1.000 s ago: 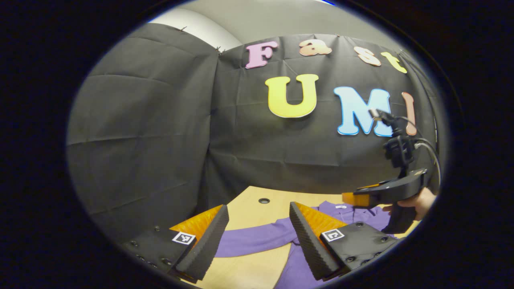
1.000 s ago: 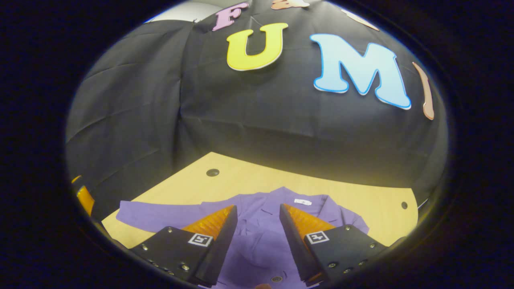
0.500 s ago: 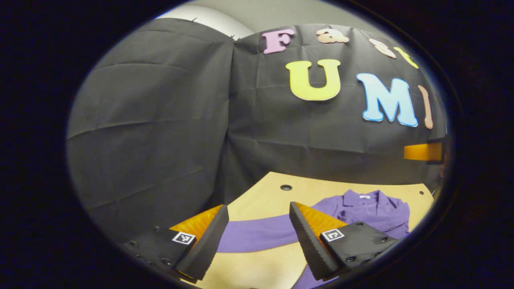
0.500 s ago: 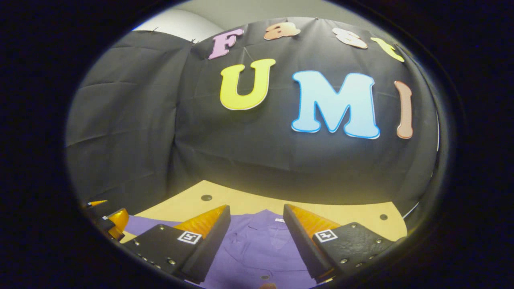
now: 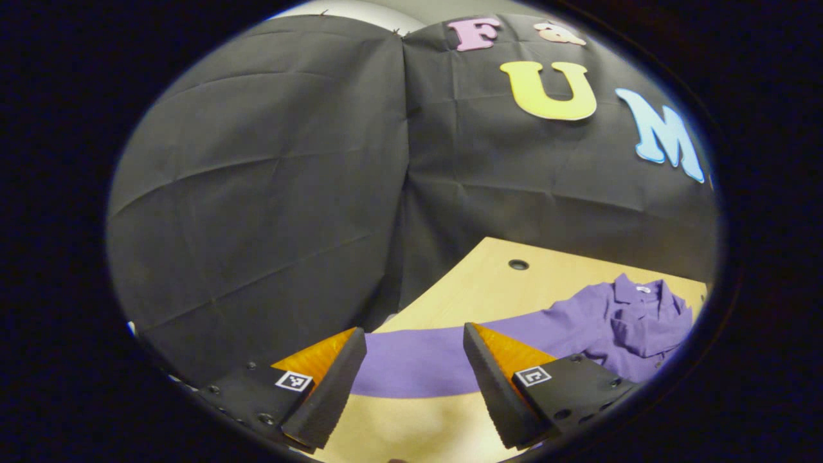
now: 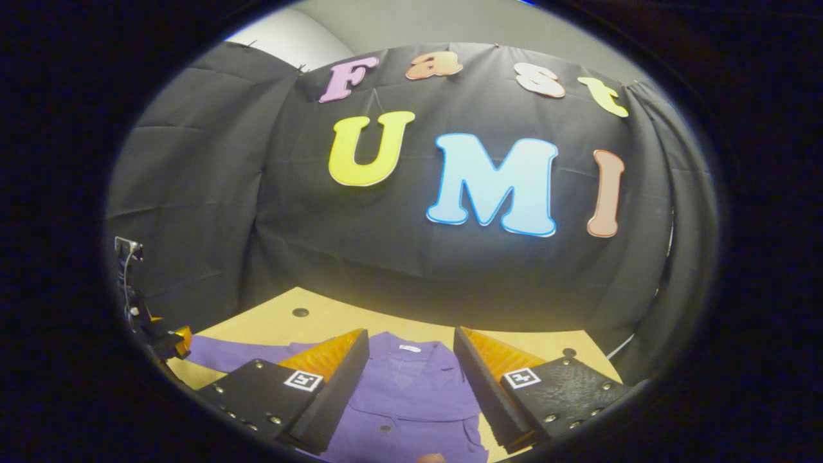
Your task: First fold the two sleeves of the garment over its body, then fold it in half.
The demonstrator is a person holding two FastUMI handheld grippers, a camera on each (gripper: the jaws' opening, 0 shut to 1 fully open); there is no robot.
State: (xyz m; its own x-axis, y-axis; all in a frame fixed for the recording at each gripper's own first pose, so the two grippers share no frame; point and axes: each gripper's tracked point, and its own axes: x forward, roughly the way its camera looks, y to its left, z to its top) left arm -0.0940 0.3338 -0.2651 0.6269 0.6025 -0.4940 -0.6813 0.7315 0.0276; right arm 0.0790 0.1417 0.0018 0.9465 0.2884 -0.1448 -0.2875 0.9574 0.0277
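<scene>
- purple shirt is lying flat on the bench, one sleeve stretched out
- left gripper is hovering over that sleeve — fingers released
- right gripper is hanging spread above the collar

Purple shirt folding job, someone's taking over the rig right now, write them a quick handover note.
Left gripper: open, empty, lined up over the outstretched sleeve.
Right gripper: open, empty, above the collar end of the purple shirt.
The shirt lies flat on the wooden table, collar toward the back wall.
Done: this sleeve is not folded; the other one can't be judged.
Left: sleeve folds, then fold the shirt in half.
</scene>
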